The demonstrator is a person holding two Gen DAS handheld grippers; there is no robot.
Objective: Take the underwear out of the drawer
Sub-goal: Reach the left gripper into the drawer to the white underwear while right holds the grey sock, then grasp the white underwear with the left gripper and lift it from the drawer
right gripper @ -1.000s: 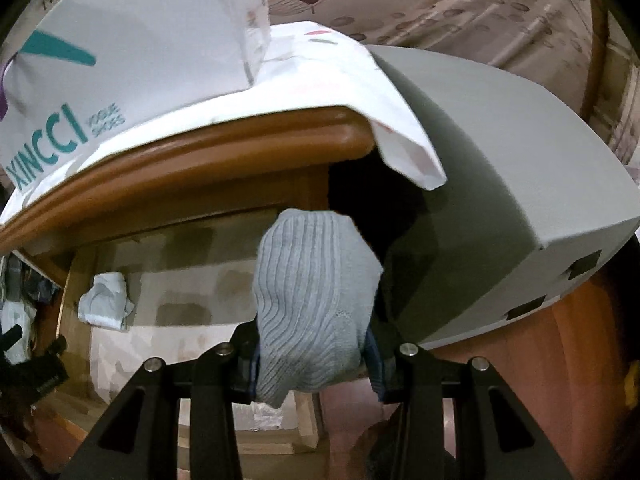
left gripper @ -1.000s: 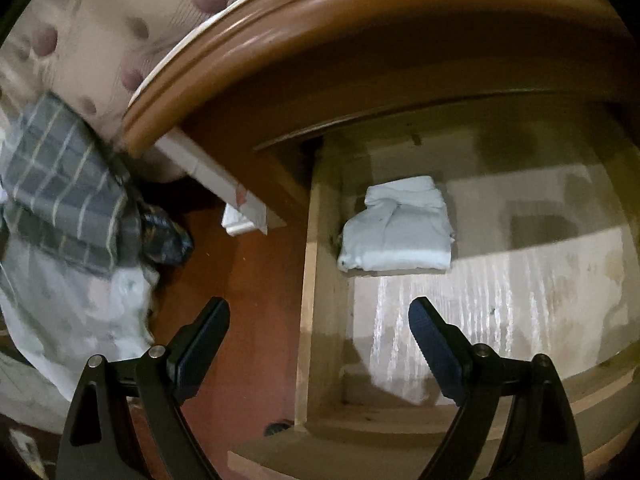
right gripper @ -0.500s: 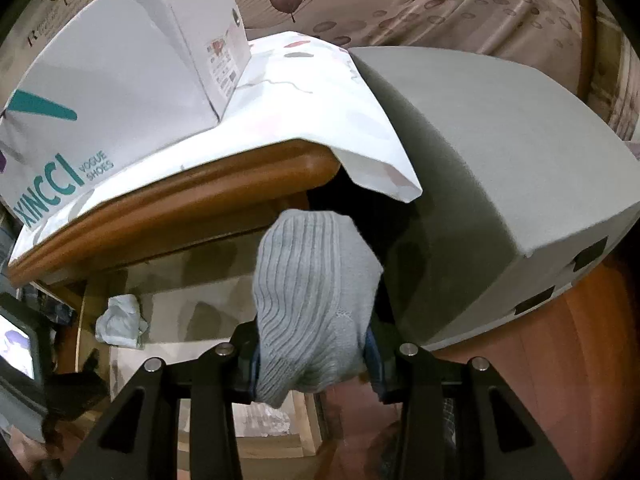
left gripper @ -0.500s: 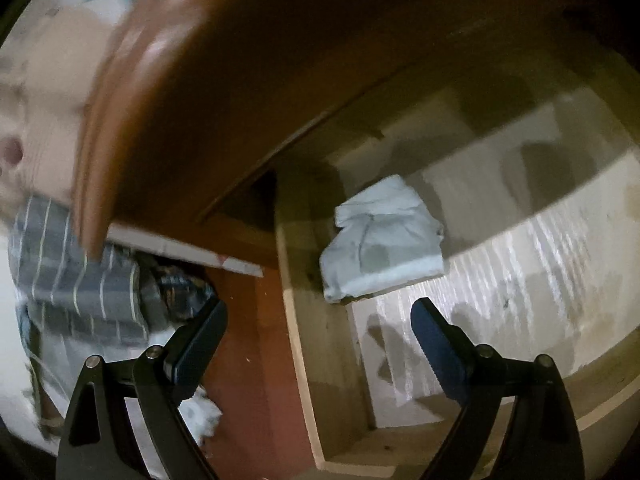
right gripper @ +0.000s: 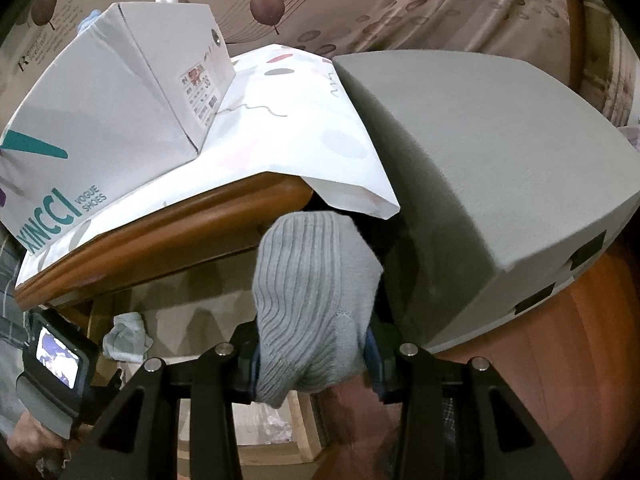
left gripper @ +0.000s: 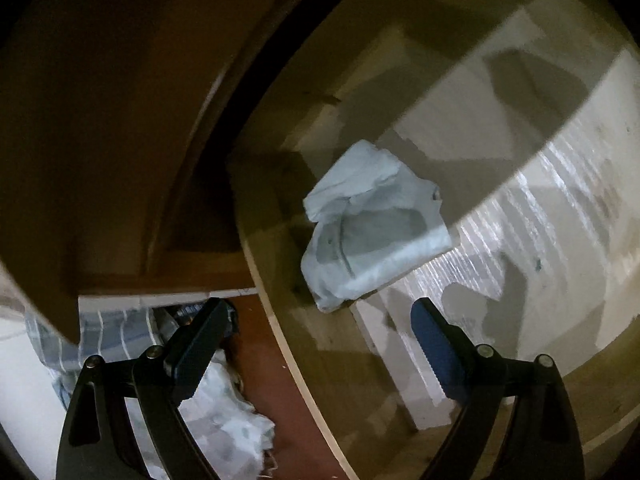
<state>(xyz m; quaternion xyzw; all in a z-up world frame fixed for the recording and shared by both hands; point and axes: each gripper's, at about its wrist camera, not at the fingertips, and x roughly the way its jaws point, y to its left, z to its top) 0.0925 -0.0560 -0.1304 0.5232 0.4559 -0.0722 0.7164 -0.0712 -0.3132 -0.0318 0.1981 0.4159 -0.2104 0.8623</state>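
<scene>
Now left gripper [left gripper: 316,336], jaws wide and empty, nears white folded underwear [left gripper: 372,224] at drawer [left gripper: 280,344] left wall; straddle fold, pinch thick edge. Right gripper [right gripper: 312,354] clamps grey ribbed garment [right gripper: 316,296].

Black claw [left gripper: 316,344], blue pads [left gripper: 434,346]

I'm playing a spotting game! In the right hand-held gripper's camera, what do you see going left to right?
Shoe box → patterned paper → grey ribbed garment held in the right hand-held gripper → big grey block.
</scene>
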